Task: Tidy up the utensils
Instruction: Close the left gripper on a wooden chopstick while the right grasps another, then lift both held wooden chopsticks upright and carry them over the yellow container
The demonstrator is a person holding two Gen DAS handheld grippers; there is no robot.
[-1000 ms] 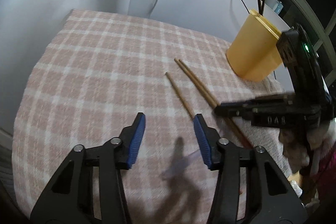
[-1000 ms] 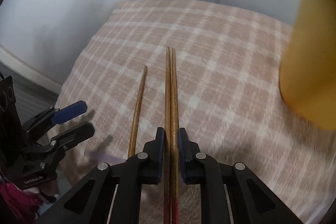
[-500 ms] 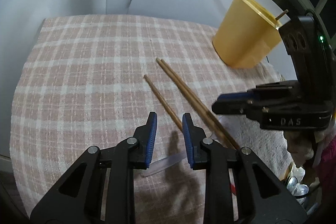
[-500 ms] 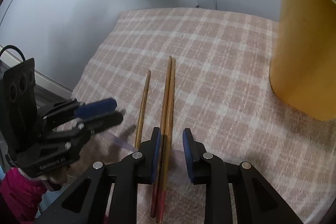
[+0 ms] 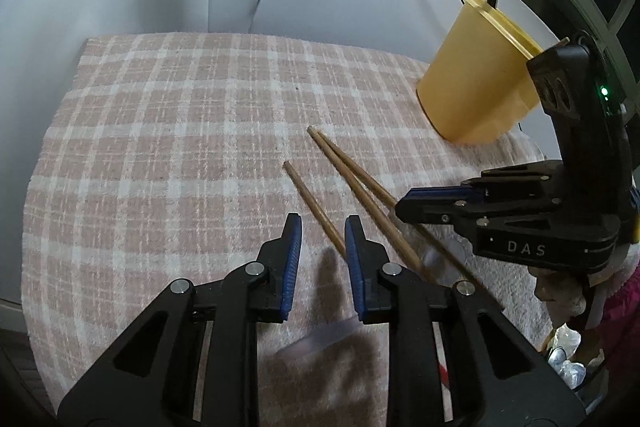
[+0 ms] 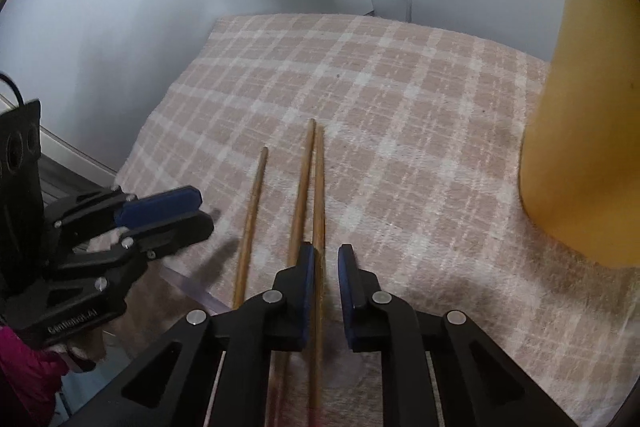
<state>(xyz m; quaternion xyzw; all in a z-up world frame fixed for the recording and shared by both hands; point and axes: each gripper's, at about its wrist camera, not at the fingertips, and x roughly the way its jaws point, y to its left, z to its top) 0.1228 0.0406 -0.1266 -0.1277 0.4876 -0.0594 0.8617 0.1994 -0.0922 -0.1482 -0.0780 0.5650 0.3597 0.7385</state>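
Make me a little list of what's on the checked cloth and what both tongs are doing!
cloth: pink checked cloth, under everything
cup: yellow cup, upright at the far right
loose sticks: pair of chopsticks lying side by side; single chopstick beside them
left tongs: open, just been closing, right pad by the single chopstick, no grip
right tongs: open, just been closing, one of the pair between the pads, not squeezed

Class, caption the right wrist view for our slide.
Right gripper over paired chopsticks on checked cloth, beside yellow cup.
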